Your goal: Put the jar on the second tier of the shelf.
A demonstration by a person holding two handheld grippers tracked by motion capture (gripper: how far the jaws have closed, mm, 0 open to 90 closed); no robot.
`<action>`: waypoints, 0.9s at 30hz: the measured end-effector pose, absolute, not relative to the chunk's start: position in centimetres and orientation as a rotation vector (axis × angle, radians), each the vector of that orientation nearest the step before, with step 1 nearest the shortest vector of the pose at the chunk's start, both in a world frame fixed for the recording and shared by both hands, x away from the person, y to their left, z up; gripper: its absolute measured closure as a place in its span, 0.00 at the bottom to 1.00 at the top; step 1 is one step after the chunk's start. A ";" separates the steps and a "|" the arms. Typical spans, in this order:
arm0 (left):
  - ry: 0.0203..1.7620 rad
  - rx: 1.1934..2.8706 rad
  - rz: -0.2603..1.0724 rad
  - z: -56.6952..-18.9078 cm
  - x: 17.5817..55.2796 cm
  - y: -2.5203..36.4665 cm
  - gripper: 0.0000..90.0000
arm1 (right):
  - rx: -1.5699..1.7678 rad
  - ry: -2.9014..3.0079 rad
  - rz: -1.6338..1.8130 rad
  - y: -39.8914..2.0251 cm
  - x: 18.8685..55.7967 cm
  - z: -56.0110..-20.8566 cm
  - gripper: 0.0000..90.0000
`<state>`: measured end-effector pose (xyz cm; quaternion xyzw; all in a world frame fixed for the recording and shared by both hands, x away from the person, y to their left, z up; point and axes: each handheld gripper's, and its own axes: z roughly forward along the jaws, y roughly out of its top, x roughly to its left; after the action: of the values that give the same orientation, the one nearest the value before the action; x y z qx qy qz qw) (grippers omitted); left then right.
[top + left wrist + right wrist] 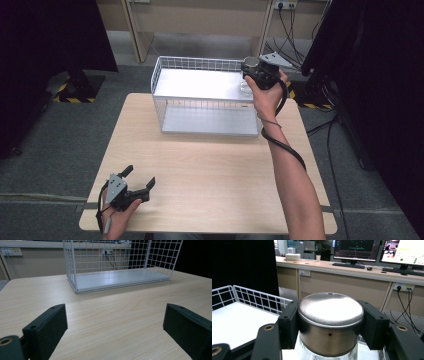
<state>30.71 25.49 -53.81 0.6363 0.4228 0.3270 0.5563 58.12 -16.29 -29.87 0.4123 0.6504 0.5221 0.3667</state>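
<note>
A clear glass jar with a brushed metal lid point(329, 320) hangs in my right gripper point(329, 322), whose black jaws press on both sides of the lid. In the high view that right gripper point(254, 74) is held over the far right corner of the white wire basket point(200, 64), with the jar point(246, 86) below it. My left gripper point(140, 181) rests near the table's front left corner, jaws wide apart. In the left gripper view its fingers point(47, 327) frame bare wood, with the basket point(117, 281) farther off.
The light wooden table point(210, 170) carries the basket at its far edge. Beyond it stand a desk with monitors point(359, 251), wall sockets and cables point(402, 300). Dark curtains point(380, 75) flank both sides.
</note>
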 end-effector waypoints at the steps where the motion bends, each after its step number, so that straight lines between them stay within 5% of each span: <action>1: 0.998 1.503 0.771 -53.8 30.7 25.5 0.06 | 1.063 1.670 1.343 -16.3 58.2 -29.8 0.45; 27: 0.996 1.505 0.768 -53.8 30.7 25.5 0.06 | 1.109 1.674 1.324 -16.1 60.0 -31.0 0.44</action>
<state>30.74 25.48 -53.81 0.6375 0.4219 0.3252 0.5566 59.95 -16.05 -31.03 0.4301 0.6493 0.5136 0.3601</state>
